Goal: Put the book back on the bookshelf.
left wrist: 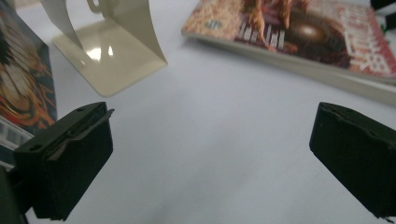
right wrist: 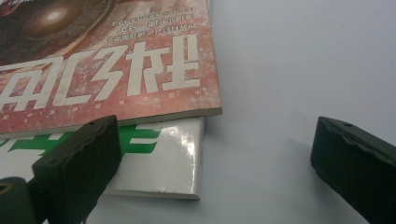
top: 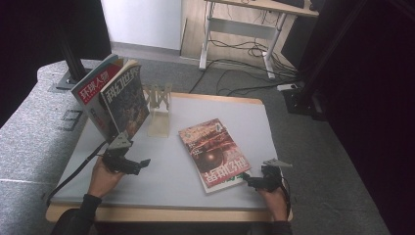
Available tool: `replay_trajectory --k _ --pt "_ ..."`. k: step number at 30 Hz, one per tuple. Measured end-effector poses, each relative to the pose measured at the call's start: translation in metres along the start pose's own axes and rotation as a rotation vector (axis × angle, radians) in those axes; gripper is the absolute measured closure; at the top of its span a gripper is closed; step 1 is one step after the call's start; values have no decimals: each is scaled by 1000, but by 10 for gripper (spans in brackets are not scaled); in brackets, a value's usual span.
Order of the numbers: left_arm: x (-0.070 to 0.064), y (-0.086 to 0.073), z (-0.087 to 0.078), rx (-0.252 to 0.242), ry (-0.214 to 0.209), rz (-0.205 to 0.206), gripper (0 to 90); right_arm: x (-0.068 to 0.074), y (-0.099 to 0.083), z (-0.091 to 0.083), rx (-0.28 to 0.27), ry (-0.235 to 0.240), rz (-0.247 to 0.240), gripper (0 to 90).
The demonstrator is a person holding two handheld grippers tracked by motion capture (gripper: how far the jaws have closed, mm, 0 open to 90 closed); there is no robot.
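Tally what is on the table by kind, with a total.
Upright magazines leaning by the cream bookend: 2, one red-covered, one dark-covered
Flat stacked magazines: 2, red-covered on top, white one with green print beneath
Cream metal bookend: 1
Black two-jaw grippers: 2, left, right, both open
Total: 7

This looks like an office or lab recording room: grey carpet floor (top: 313, 142), a white-legged height-adjustable desk (top: 254, 19) at 12 o'clock with black cables (top: 240, 49) trailing beneath it, black curtains (top: 377, 98) at 3 o'clock, and a wood-edged grey-topped counter (top: 161, 171).
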State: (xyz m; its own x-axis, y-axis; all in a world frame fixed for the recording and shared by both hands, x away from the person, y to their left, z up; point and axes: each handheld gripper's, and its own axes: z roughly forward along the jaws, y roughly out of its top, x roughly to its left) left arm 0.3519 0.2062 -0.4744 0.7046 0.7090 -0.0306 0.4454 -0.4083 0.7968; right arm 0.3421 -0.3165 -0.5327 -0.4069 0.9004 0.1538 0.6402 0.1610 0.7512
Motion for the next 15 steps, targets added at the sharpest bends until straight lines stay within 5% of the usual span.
replay_trajectory --k 15 --pt "-17 -19 35 109 -12 48 0 0 0 0 -3 0 4 17"
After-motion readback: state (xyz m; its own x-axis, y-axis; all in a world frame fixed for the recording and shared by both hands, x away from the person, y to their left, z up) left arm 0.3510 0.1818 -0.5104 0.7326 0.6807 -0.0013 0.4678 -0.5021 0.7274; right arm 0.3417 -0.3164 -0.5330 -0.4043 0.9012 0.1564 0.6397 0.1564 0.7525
